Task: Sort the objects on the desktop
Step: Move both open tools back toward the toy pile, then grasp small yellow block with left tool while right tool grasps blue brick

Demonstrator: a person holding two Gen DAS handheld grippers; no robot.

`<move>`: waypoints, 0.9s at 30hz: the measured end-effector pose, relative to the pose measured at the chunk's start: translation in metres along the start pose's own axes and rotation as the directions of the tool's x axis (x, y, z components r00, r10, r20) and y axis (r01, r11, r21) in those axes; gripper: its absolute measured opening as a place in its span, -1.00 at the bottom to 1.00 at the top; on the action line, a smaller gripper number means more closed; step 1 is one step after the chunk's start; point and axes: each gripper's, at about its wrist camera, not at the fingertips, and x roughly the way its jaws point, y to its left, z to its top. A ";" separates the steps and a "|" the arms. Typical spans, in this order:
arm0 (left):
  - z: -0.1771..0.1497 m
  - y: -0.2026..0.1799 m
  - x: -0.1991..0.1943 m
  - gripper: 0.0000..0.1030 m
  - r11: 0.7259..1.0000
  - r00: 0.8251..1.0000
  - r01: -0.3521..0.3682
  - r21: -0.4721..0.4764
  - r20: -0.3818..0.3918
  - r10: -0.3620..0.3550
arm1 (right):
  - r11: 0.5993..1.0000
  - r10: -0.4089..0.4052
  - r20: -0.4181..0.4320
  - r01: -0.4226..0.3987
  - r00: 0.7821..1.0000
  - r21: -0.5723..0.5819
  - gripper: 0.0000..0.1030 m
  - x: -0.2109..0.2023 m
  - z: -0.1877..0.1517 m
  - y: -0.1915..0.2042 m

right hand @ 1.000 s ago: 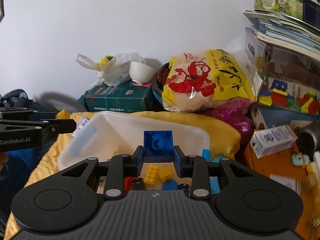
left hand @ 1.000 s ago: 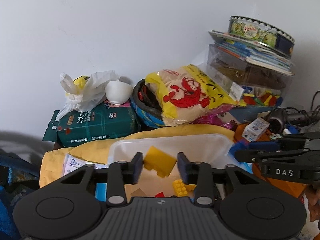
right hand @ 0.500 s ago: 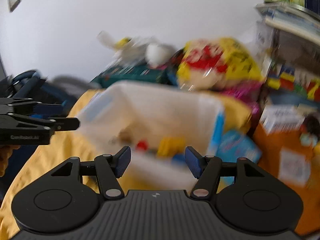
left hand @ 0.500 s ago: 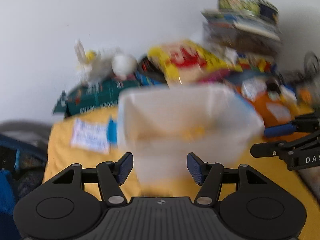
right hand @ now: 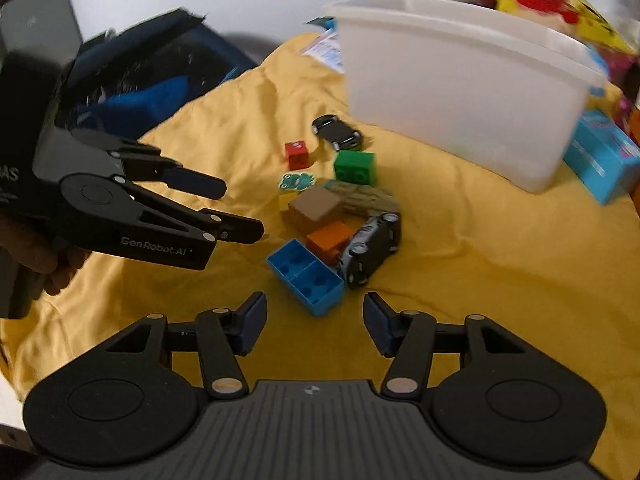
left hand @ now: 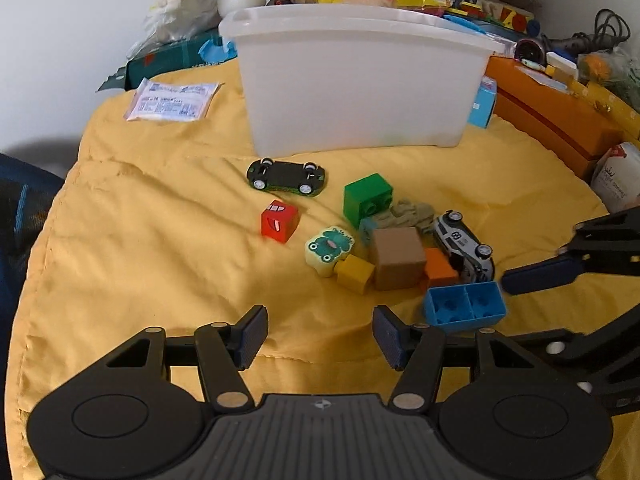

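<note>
I see my left gripper [left hand: 319, 336] open and empty; my right gripper [right hand: 312, 322] (closing, nothing between) faces the blue brick [right hand: 306, 277].

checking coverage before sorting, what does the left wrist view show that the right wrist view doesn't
Only the left wrist view shows the printed sachet lying flat on the yellow cloth, the orange box at the right edge, and the yellow cube in full.

Only the right wrist view shows the person's hand holding the left tool, and the dark blue bag behind it.

Both show the white bin, black toy car, red cube, green brick, frog eraser, brown block, orange block, grey car and blue brick.
</note>
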 end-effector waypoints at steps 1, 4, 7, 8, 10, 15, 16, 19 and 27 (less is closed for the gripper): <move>0.001 0.002 -0.001 0.20 1.000 1.000 0.003 -0.004 0.003 -0.003 | 1.000 0.009 -0.004 -0.009 1.000 -0.005 0.04 0.005 0.000 0.001; 0.000 0.004 -0.004 0.20 1.000 1.000 0.014 -0.007 0.018 -0.014 | 0.999 0.019 0.004 -0.019 1.000 -0.033 -0.02 0.015 0.007 0.004; 0.000 0.003 -0.003 0.20 1.000 1.000 0.026 -0.009 0.015 -0.026 | 0.997 0.022 -0.007 -0.023 1.000 -0.069 -0.10 0.026 0.009 0.009; 0.001 0.002 -0.002 0.20 1.000 0.999 0.030 -0.005 0.015 -0.030 | 0.997 0.030 -0.012 -0.031 0.999 -0.068 -0.16 0.028 0.008 0.010; 0.003 -0.004 0.002 0.20 0.999 0.999 0.041 0.012 0.021 -0.041 | 0.997 0.042 -0.009 -0.043 0.999 -0.063 -0.32 0.026 0.006 0.008; 0.012 -0.016 0.021 0.19 0.998 0.999 0.039 0.048 0.026 -0.040 | 1.000 0.019 0.033 -0.019 0.999 -0.005 -0.38 -0.002 -0.007 -0.005; 0.013 -0.017 0.025 0.19 0.998 0.999 0.038 0.056 0.022 -0.039 | 1.000 0.007 0.039 -0.007 0.999 0.010 -0.39 -0.008 -0.010 -0.009; 0.015 -0.022 0.032 0.04 0.996 0.999 0.030 0.085 0.021 -0.032 | 0.999 -0.015 0.034 0.014 0.999 0.043 -0.39 -0.019 -0.019 -0.019; 0.011 -0.034 0.029 -0.49 0.989 0.997 0.057 0.140 0.039 -0.063 | 0.995 -0.046 -0.015 0.047 0.999 0.088 -0.05 -0.019 -0.045 -0.023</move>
